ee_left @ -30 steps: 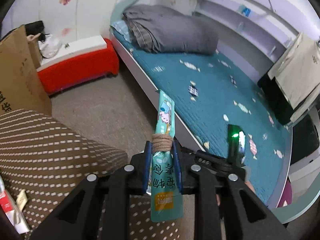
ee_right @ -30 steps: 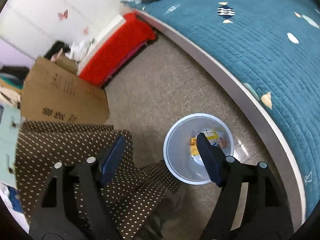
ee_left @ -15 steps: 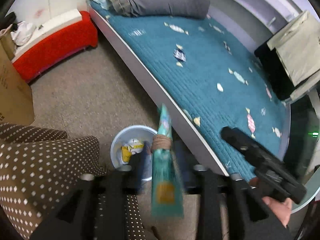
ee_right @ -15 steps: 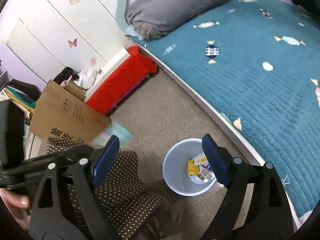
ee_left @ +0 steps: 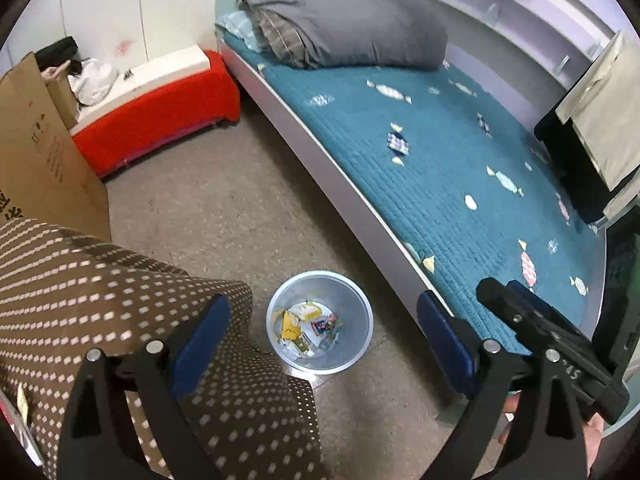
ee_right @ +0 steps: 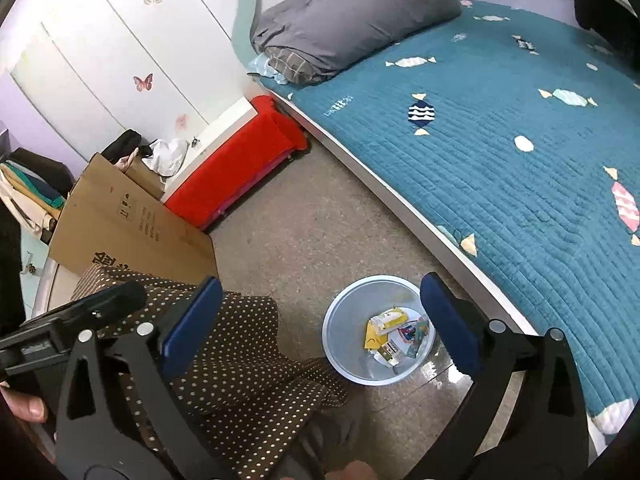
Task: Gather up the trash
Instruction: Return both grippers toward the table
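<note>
A pale blue waste bin [ee_left: 354, 306] [ee_right: 344, 338] stands on the floor beside the bed frame, holding several wrappers [ee_left: 304, 328] [ee_right: 394, 334], one of them teal [ee_right: 419, 334]. My left gripper [ee_left: 324, 344] hangs above the bin. Its jaws are opening and nothing is between the blue pads [ee_left: 200, 340]. My right gripper [ee_right: 320, 322] is higher up, also over the bin, with its jaws opening on nothing. Each gripper shows at the edge of the other's view: the right gripper [ee_left: 540, 332] and the left gripper [ee_right: 80, 320].
A bed with a teal quilt [ee_left: 460, 184] and a grey duvet [ee_left: 344, 20] runs along the right. A red bench [ee_left: 160, 120] and a cardboard box [ee_left: 36, 152] stand at the back left. The person's brown dotted trouser leg [ee_left: 120, 288] is just left of the bin.
The left gripper held a teal packet a second ago; its jaws have spread and the packet is gone from between them. The right gripper rose and its jaws widened.
</note>
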Available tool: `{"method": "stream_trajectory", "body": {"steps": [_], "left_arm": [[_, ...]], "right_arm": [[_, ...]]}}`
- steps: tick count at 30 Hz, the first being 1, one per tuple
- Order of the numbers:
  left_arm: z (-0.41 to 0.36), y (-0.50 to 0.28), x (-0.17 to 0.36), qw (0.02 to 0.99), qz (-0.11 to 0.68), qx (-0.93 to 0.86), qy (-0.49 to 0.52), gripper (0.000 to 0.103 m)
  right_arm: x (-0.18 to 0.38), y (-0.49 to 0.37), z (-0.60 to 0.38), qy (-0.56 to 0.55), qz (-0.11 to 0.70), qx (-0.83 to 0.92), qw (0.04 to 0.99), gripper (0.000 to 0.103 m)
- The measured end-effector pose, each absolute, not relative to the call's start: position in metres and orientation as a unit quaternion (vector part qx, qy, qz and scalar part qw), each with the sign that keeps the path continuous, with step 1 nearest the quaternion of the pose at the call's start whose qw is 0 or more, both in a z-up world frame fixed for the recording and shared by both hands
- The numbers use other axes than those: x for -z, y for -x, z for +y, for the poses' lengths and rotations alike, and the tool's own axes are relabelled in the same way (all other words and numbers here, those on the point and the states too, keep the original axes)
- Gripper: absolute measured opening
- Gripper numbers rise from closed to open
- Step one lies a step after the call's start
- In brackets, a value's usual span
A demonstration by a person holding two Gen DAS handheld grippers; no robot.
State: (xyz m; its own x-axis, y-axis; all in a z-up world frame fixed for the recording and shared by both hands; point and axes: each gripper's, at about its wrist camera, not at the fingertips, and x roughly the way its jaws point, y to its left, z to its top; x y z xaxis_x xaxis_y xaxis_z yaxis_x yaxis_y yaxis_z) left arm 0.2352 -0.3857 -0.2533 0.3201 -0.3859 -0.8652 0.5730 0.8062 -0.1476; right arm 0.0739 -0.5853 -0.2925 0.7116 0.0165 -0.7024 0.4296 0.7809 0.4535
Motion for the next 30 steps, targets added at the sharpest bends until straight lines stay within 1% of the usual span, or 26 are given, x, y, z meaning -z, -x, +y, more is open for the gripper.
{"method": "stream_trajectory", "body": {"steps": [18,23,30], "left_arm": [[-0.281,-0.176,0.156,0.871,0.388,0.295,-0.068,0.093],[-0.235,-0.163,0.132,0.888,0.356,0.286,-0.05,0.093],[-0.171,-0.149,0.12,0.909,0.33,0.252,-0.049,0.093]], "right_arm": [[0.186,-0.06,-0.478,-0.226,0.311,0.06,0.921,0.097],[0.167,-0.062,-0.442,-0.202,0.306,0.028,0.93,0.097],[0.156,-0.069,-0.392,-0.186,0.308,-0.021,0.933,0.097]]}}
